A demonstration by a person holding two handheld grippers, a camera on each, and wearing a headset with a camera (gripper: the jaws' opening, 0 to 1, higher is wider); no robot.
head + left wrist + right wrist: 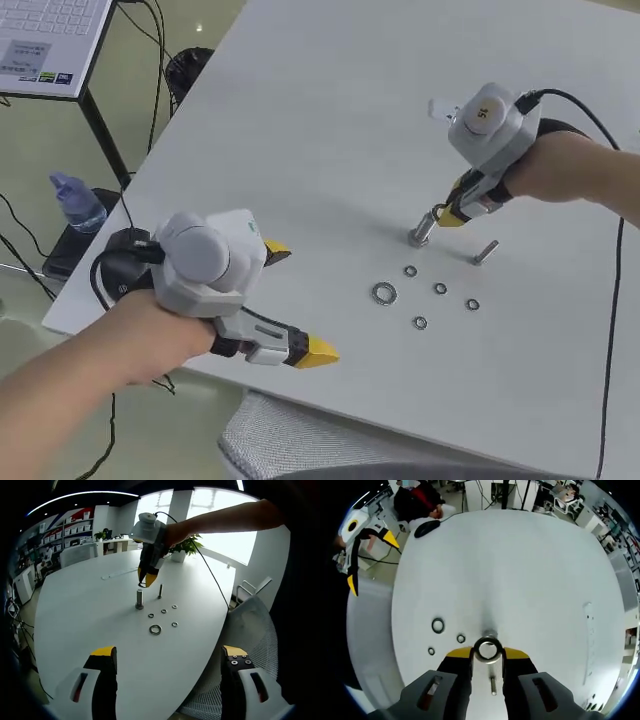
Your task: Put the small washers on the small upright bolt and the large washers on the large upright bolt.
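Observation:
My right gripper [443, 214] is shut on a large washer [487, 649] and holds it just above the top of the large upright bolt [420, 236]. The small upright bolt [485, 252] stands just to its right. On the white table [330, 130] lie another large washer [384, 293] and several small washers [440, 288] in front of the bolts. My left gripper [298, 300] hovers open at the table's near left edge with nothing between its fingers. In the left gripper view the right gripper [146, 578] hangs over the large bolt [139, 599].
A laptop [50, 40] sits on a stand at the far left, beyond the table. On the floor by the left edge there is a blue bottle [78, 200]. A chair back [300, 440] presses against the near edge. The right gripper's black cable [612, 300] trails over the table's right side.

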